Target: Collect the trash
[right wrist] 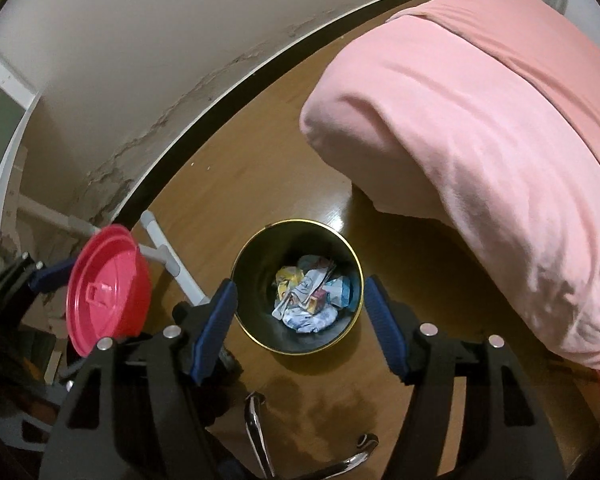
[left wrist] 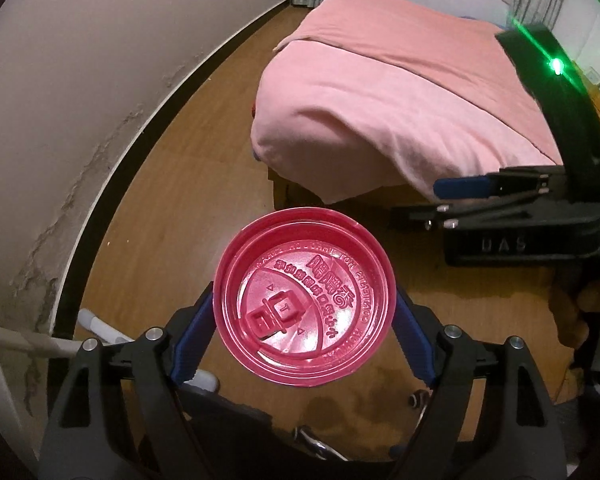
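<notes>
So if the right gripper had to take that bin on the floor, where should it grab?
Probably the bin's gold rim, coming straight down from above: it stands upright and open-topped, with crumpled wrappers deep inside, leaving the thin wall clear for one finger inside, one outside.

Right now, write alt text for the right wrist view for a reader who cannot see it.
The right gripper hangs open and empty over a round black bin of crumpled wrappers on a wooden floor. At left, the left gripper holds a red plastic lid; a pink-covered bed fills the right.
</notes>
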Demonstrator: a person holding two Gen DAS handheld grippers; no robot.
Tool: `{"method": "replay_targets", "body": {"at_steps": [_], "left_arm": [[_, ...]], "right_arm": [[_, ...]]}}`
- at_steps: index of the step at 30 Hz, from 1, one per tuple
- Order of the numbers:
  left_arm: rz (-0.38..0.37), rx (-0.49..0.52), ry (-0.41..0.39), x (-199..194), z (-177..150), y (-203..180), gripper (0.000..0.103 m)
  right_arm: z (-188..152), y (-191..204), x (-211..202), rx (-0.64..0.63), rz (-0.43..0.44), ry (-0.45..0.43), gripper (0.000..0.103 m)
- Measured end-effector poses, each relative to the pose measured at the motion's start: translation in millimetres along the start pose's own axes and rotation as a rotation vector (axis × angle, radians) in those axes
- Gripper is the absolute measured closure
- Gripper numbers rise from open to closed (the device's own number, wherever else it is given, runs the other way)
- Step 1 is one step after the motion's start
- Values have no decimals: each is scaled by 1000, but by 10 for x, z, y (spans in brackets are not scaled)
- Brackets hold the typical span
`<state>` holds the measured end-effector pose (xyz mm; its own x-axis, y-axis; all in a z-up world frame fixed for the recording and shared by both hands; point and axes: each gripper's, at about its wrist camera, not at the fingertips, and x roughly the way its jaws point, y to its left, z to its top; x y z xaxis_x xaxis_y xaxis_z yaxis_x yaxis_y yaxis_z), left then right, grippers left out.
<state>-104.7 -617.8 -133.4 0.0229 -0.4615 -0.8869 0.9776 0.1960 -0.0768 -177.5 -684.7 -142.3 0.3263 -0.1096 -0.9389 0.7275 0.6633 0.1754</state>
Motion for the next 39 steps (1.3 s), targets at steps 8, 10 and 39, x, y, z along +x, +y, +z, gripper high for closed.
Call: {"method": "replay_targets", "body": {"at_steps": [8, 10, 39], "left_arm": [[-10, -18, -23, -5, 64, -25, 11], [-4, -19, -32, -73, 63, -31, 11], [763, -917, -327, -3886, -3341, 2102, 7]], "right_arm": [[1, -77, -124, 57, -12, -42, 34], [22, -89, -148, 59, -16, -50, 32], [-471, 4167, -1245, -689, 357, -245, 9]]}}
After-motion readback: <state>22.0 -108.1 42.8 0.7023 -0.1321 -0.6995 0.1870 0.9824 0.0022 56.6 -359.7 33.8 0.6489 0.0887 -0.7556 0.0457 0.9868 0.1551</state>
